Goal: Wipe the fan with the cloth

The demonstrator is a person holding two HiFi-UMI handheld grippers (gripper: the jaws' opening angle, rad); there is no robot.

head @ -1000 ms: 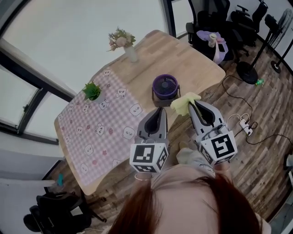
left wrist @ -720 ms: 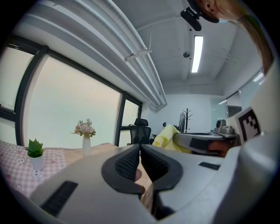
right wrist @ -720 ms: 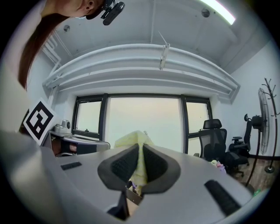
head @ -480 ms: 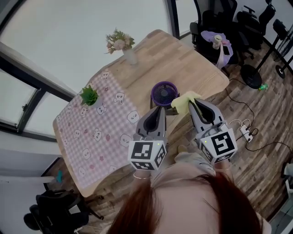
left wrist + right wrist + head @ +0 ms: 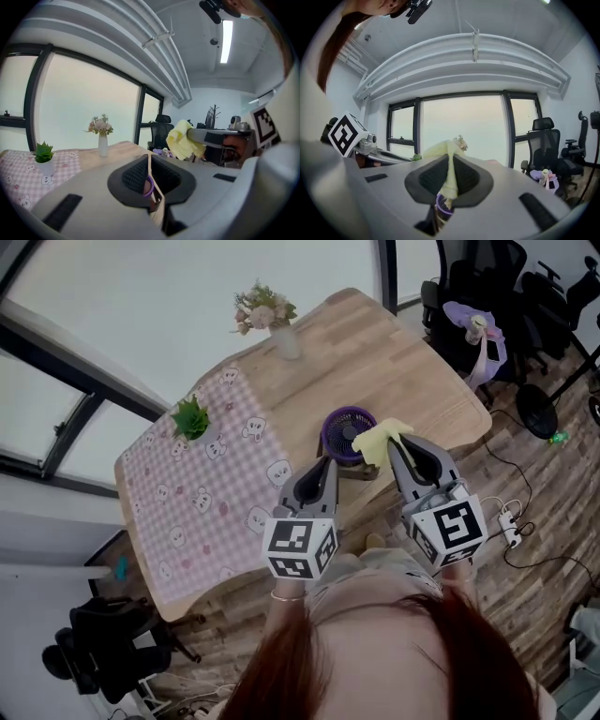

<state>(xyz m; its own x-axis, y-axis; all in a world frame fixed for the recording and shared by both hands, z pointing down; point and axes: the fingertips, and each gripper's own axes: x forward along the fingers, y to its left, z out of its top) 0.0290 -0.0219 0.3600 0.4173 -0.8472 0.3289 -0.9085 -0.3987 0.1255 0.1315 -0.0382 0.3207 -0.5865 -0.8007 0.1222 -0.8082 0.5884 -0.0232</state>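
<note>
A small purple fan (image 5: 343,430) stands on the wooden table (image 5: 375,352) near its front edge. My right gripper (image 5: 396,442) is shut on a yellow cloth (image 5: 379,440), which hangs at the fan's right rim. In the right gripper view the cloth (image 5: 449,174) fills the jaw gap, with the fan (image 5: 442,205) showing below it. My left gripper (image 5: 325,464) is shut with nothing held, just short of the fan's front left. In the left gripper view a sliver of the fan (image 5: 148,185) shows through the slit, and the cloth (image 5: 183,139) hangs to the right.
A pink checked tablecloth (image 5: 202,498) covers the table's left half, with a small potted plant (image 5: 191,418) on it. A flower vase (image 5: 281,329) stands at the back. Office chairs (image 5: 478,324), a fan stand (image 5: 539,409) and floor cables (image 5: 511,521) lie to the right.
Both grippers have moved forward toward the fan. The yellow cloth, first clear of the fan at its right, now overlaps its right rim.
</note>
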